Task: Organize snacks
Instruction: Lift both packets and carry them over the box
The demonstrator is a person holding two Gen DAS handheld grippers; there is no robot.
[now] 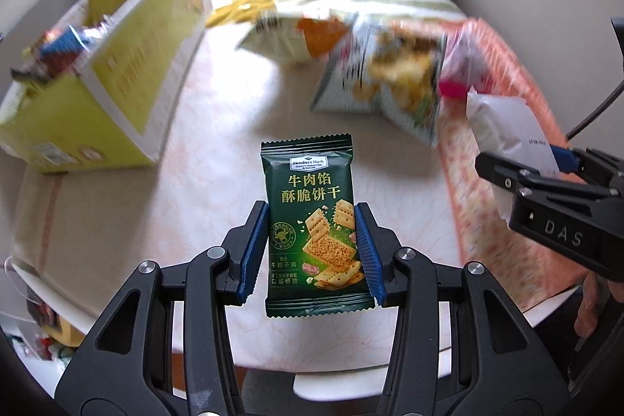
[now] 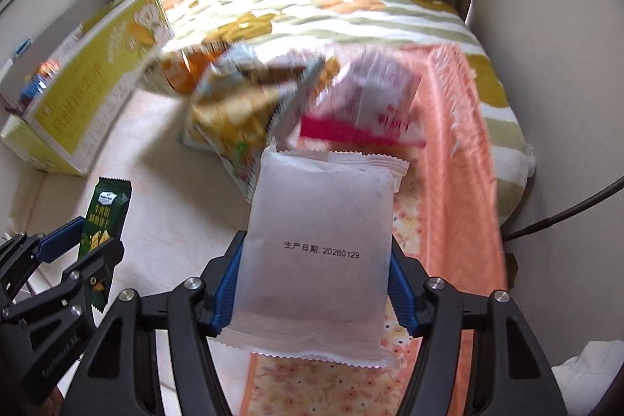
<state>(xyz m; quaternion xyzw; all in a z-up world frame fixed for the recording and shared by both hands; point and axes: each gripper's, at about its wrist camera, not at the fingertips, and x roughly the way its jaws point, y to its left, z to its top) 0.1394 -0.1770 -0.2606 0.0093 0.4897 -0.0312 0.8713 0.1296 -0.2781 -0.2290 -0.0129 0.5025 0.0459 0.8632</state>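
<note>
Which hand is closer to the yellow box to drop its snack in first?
Probably the left. The left gripper, holding the green cracker packet, sits nearer the yellow box, which lies on its side of the table. The right gripper, with the white packet, is farther over.

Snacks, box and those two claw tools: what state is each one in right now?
Left gripper: shut on green cracker packet.
Green cracker packet: held upright above the table, sealed.
Right gripper: shut on white packet.
White packet: held up, sealed, date print facing camera.
Yellow box: open, wrapped snacks inside.
Chip bags: lying piled on the table, blurred.
</note>
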